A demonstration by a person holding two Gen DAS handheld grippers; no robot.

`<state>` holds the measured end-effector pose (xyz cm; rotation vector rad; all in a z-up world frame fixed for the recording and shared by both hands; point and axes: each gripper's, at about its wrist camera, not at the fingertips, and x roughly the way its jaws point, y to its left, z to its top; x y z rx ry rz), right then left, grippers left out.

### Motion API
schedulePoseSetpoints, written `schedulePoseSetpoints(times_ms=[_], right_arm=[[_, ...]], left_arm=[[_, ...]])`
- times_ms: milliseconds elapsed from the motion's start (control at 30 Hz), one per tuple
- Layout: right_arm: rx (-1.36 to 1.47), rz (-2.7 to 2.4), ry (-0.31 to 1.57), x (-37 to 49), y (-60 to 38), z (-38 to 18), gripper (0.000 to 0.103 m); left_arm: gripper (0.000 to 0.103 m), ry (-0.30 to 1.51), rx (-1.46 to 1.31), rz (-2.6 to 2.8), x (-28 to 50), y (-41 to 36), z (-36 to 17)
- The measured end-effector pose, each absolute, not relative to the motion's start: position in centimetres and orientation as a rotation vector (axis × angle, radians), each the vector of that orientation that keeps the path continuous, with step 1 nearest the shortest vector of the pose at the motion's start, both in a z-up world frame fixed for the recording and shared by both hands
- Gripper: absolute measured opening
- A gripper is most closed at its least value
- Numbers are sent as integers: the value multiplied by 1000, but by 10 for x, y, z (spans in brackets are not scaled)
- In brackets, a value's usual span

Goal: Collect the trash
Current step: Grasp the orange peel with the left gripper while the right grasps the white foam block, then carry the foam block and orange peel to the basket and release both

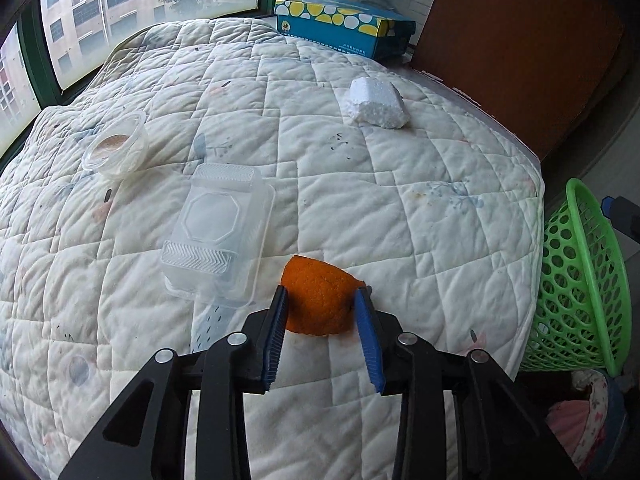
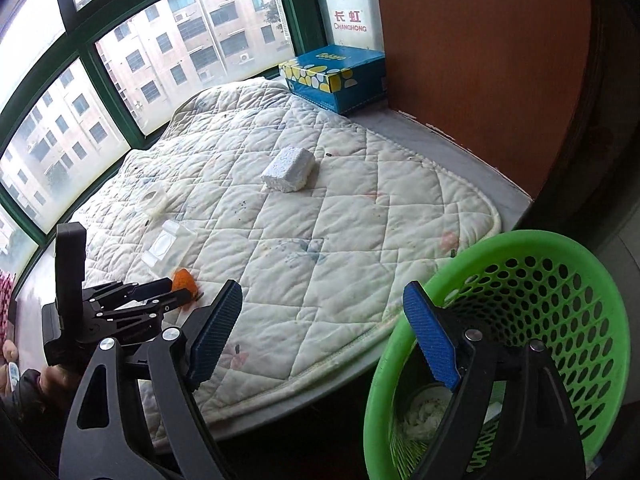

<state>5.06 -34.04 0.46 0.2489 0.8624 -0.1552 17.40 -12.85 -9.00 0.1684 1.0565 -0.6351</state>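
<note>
An orange peel point(image 1: 316, 300) lies on the white quilt point(image 1: 360, 208) near its front edge. My left gripper point(image 1: 322, 300) is shut on the peel, with a blue pad against each side of it, and the peel still rests on the quilt. In the right wrist view the left gripper point(image 2: 182, 294) shows at the lower left with the peel point(image 2: 184, 280) at its tips. My right gripper point(image 2: 322, 292) is open and empty, over the quilt's near edge beside the green basket point(image 2: 520, 240). White crumpled trash point(image 2: 420, 412) lies in the basket's bottom.
On the quilt lie a clear plastic box point(image 1: 218, 236), a clear cup point(image 1: 116, 146) and a white foam block point(image 1: 378, 106). A blue tissue box point(image 1: 344, 26) stands at the back by the window. The green basket point(image 1: 576, 264) sits off the quilt's right edge, and a brown panel stands behind.
</note>
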Motion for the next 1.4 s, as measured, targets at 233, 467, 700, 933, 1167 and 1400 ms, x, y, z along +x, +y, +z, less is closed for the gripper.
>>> schedulePoseSetpoints(times_ms=[233, 467, 700, 933, 1167, 1400], right_arm=[[310, -114, 885, 99, -342, 1, 82], [347, -90, 924, 164, -339, -7, 82], [379, -125, 983, 236, -341, -29, 82], [369, -186, 1054, 278, -346, -56, 80], [381, -195, 1102, 287, -352, -73, 62], [363, -163, 1044, 258, -349, -50, 62]], left_arm=[[22, 1042, 143, -671, 171, -122, -78], [20, 1011, 98, -713, 167, -106, -56], [20, 977, 51, -722, 172, -87, -36], [20, 971, 17, -706, 182, -72, -33], [20, 985, 0, -701, 187, -68, -36], [20, 977, -8, -705, 180, -70, -32]])
